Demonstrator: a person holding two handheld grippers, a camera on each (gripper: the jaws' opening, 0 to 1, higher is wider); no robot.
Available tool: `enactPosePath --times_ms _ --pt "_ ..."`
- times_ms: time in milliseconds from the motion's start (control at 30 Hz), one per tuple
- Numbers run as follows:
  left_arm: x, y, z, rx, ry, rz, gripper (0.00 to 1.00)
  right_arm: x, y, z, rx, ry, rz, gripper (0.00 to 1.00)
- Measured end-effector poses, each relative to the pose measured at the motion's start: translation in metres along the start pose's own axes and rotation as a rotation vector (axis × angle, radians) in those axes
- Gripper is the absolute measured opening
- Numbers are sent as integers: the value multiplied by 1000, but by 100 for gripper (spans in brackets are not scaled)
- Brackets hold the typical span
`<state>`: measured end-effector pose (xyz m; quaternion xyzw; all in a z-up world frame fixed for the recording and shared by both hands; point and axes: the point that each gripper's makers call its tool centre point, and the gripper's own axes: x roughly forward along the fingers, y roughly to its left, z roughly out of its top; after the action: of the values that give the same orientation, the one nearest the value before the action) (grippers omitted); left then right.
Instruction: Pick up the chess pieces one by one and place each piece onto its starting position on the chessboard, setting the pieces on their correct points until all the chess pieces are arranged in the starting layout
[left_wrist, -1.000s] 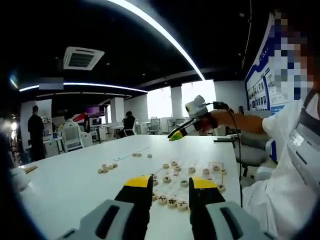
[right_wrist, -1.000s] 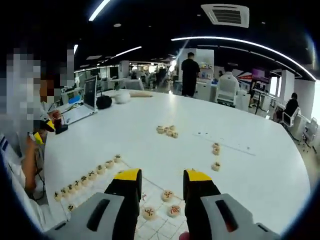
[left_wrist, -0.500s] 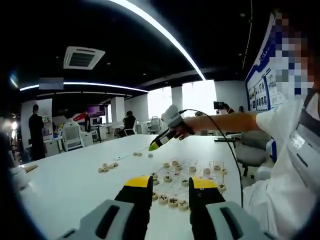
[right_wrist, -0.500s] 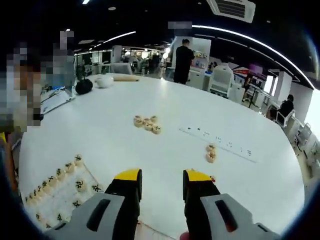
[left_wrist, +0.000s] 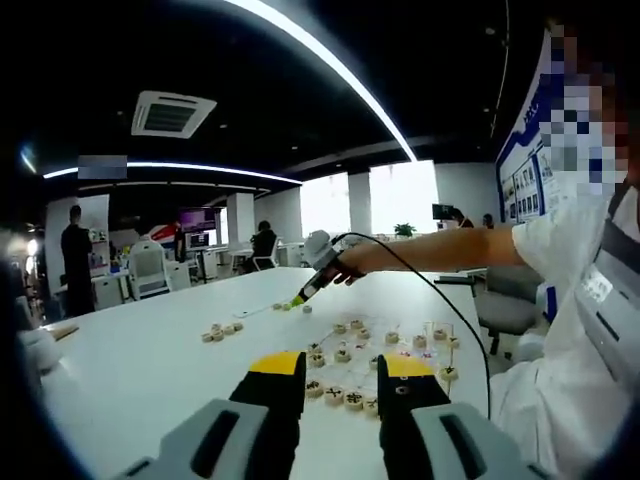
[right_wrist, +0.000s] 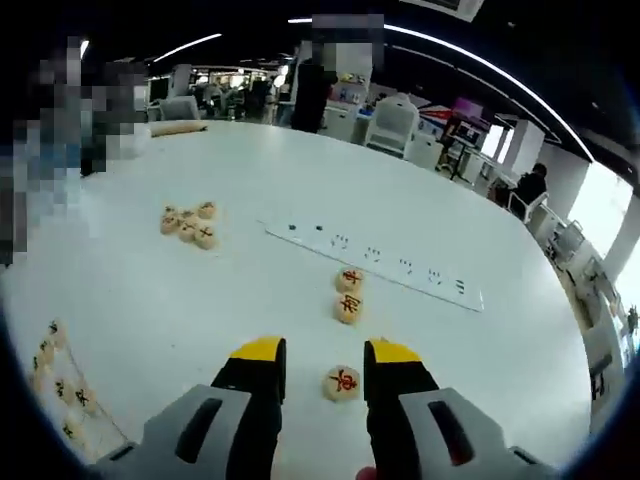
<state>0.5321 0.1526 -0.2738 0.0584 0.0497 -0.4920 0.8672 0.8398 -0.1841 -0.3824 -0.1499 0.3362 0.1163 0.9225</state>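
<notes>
In the right gripper view my right gripper (right_wrist: 325, 350) is open, with a round wooden piece with a red mark (right_wrist: 342, 382) on the white table (right_wrist: 440, 330) between its jaws. Two more red-marked pieces (right_wrist: 348, 294) lie just beyond it. A cluster of several pieces (right_wrist: 188, 223) sits further left. In the left gripper view my left gripper (left_wrist: 342, 366) is open and holds nothing above the chessboard (left_wrist: 385, 350), where a row of pieces (left_wrist: 340, 398) lies near its tips. The right gripper (left_wrist: 302, 296) reaches out over the far loose pieces (left_wrist: 292, 307).
A power strip (right_wrist: 375, 265) lies across the table beyond the red pieces. Another loose group of pieces (left_wrist: 222, 331) sits left of the board. Office chairs and people stand in the background. The person's arm and white shirt (left_wrist: 570, 330) fill the right of the left gripper view.
The right gripper has travelled away from the board across the table and come down around a red-marked piece near the power strip. The left gripper has stayed where it was.
</notes>
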Motion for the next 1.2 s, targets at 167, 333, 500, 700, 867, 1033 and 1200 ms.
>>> enactPosePath --times_ms 167,333,500,700,867,1033,1200 --pt "3 -2 1 0 -1 -8 30 0 -11 -20 60 21 13 23" --pt "4 -7 1 3 8 -12 30 0 -4 -14 77 -2 29 22" --pt "6 -6 0 -1 9 -12 30 3 1 -22 83 22 40 18" --pt "5 -6 0 2 9 -18 30 1 0 -26 100 27 57 18" --pt "4 -3 1 0 7 -10 30 -17 1 -22 85 10 74 18" --pt "6 -7 2 9 9 -21 30 -43 6 -38 59 25 126 18" --pt "9 -10 2 14 13 -30 30 -75 14 -61 58 23 170 18"
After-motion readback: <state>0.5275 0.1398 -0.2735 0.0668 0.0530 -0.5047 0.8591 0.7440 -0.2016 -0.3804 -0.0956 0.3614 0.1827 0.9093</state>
